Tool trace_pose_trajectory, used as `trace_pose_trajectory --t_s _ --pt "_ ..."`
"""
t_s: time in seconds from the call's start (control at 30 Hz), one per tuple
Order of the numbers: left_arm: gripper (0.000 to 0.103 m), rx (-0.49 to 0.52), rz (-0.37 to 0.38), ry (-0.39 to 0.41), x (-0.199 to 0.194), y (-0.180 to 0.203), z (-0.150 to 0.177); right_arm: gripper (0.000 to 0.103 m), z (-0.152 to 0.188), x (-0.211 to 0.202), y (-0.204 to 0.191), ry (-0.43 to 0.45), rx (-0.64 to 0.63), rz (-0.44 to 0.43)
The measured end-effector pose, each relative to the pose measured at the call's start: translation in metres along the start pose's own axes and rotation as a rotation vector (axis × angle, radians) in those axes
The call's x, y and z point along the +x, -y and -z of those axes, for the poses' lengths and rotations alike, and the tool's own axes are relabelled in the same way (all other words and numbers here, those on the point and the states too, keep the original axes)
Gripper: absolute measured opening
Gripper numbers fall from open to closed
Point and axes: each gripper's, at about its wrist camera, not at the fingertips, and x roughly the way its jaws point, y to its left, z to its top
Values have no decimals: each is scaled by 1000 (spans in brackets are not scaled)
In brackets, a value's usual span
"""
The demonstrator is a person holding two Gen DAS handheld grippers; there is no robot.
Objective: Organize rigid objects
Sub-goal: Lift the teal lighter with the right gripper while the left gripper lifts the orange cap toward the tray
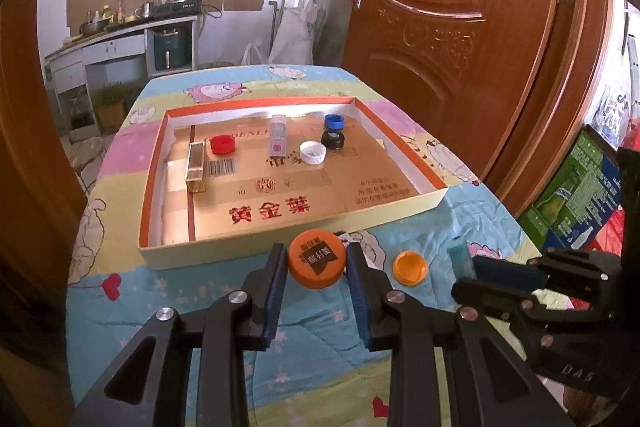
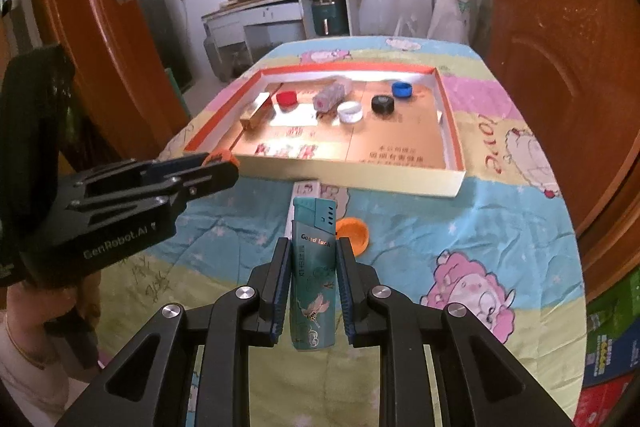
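1. We hold the left gripper [image 1: 317, 265] low over the table [image 1: 208, 291], just short of the tray's near wall; its jaws are closed on a large orange cap [image 1: 317, 258], printed top facing up
2. Our right gripper [image 2: 312, 281] grips a teal lighter [image 2: 313, 275] between narrowed jaws, the lighter's head pointing toward the tray [image 2: 452, 131]
3. A small orange cap [image 1: 410, 267] lies open side up on the quilted table cover, between the two grippers
4. Inside the tray we note a red cap [image 1: 221, 144], white cap [image 1: 313, 151], black cap [image 1: 333, 140], blue cap [image 1: 334, 121], a gold box [image 1: 195, 167] and a clear patterned box [image 1: 277, 135]
5. A white box [image 2: 306, 189] lies just beyond the lighter's head
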Motion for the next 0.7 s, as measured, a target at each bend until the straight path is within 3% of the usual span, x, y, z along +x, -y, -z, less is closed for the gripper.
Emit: trace_pose_trajectory --t_s 0.7 --pt "31 12 13 76 -6 11 -40 22 -58 -26 22 145 -11 41"
